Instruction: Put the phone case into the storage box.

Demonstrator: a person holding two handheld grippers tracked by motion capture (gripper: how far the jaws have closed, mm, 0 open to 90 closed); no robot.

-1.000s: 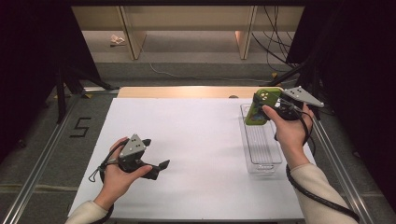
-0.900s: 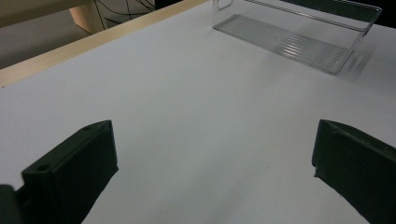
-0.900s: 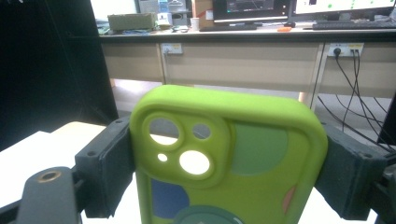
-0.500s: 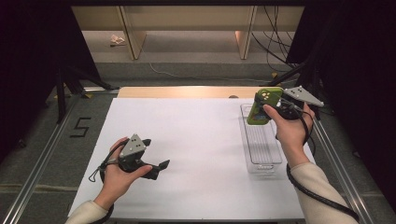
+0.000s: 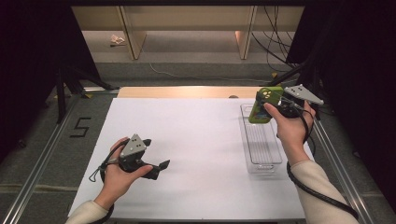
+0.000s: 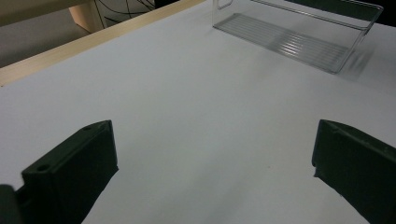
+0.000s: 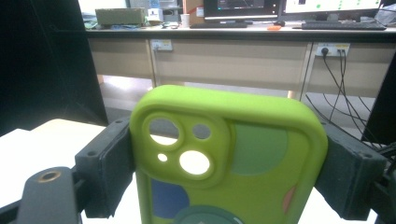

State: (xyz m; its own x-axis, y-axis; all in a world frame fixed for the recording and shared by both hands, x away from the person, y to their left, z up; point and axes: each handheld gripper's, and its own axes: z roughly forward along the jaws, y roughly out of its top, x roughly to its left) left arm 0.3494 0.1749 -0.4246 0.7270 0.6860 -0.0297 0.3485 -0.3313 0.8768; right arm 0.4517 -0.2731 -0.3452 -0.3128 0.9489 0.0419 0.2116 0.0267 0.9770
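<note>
Right gripper (image 5: 267,108), black body with a grey three-cornered plate on top, is closed across the width of a lime-green soft-looking phone case (image 5: 261,105); in the right gripper view the matte black pads press both long edges of the phone case (image 7: 229,158), which has rounded corners, a raised camera block with round cut-outs, and flat blue, dark green and pinkish patches on its back. The case is held in the air, upright and slightly tilted, over the far end of a clear ribbed plastic tray (image 5: 273,161), long and rectangular, lying on the right part of the white matte tabletop (image 5: 196,140). The tray (image 6: 299,28) has thin see-through walls and a grooved floor. Left gripper (image 5: 156,168) sits low over the near left of the tabletop, jaws spread wide with nothing between them, only bare white surface (image 6: 210,130) showing in the gap. A pale wooden strip (image 5: 187,92) edges the far side of the table. Versus the earlier frames: no visible change, both hands in the same spots, case gripped the same way at the same height, left jaws equally wide.
</note>
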